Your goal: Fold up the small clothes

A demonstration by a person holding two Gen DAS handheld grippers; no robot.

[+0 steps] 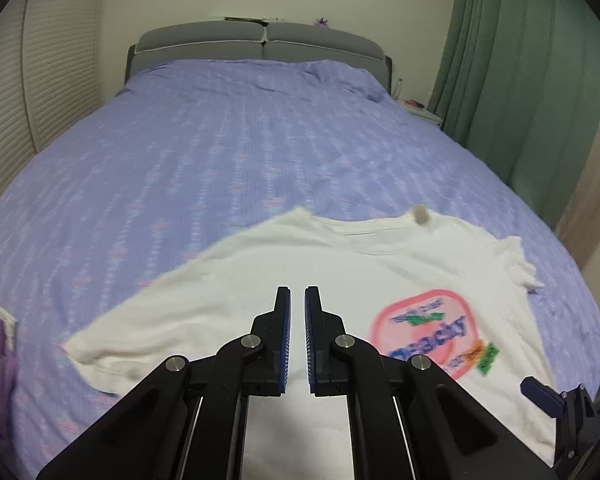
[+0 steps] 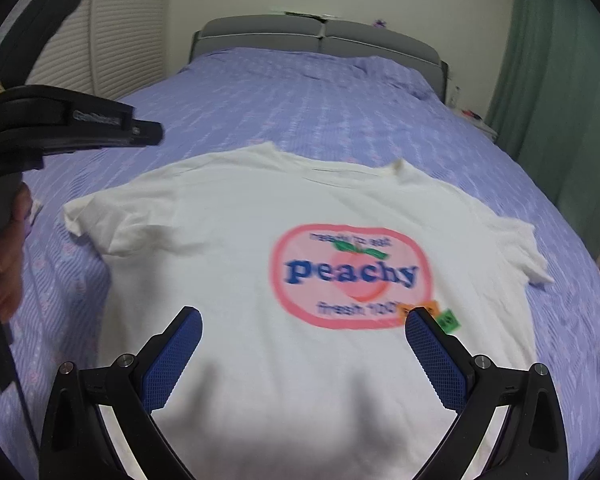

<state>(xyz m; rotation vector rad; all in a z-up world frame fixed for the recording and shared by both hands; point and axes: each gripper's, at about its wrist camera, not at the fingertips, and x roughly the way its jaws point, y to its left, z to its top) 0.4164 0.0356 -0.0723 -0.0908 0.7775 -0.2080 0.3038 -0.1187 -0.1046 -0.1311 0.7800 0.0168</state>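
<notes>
One white T-shirt (image 2: 228,240) lies spread flat on a bed covered by a purple patterned sheet (image 1: 188,160), chest side up, collar toward the grey headboard (image 1: 260,44) and hem toward the cameras. On its chest sits a pink oval print (image 2: 352,276) with the blue word "peachy" across a peach, plus small orange and green labels at its lower right edge. Both short sleeves stick out to the sides; the one on the right (image 1: 520,264) is a little crumpled.

In the left wrist view, the left gripper (image 1: 297,300) hangs above the shirt's lower left part with its blue pads pressed nearly together, only a thin slit between them, and no cloth caught in that slit. The picture is blurred.

In the right wrist view, the right gripper (image 2: 304,320) stands spread wide over the shirt's lower middle, its blue pads apart and nothing between them but the cloth lying below. A hand (image 2: 8,248) grasping the black handle of the left tool shows at that view's left edge.

Green curtains (image 1: 520,80) hang at the right of the room, a white slatted door (image 1: 60,60) at the left.
</notes>
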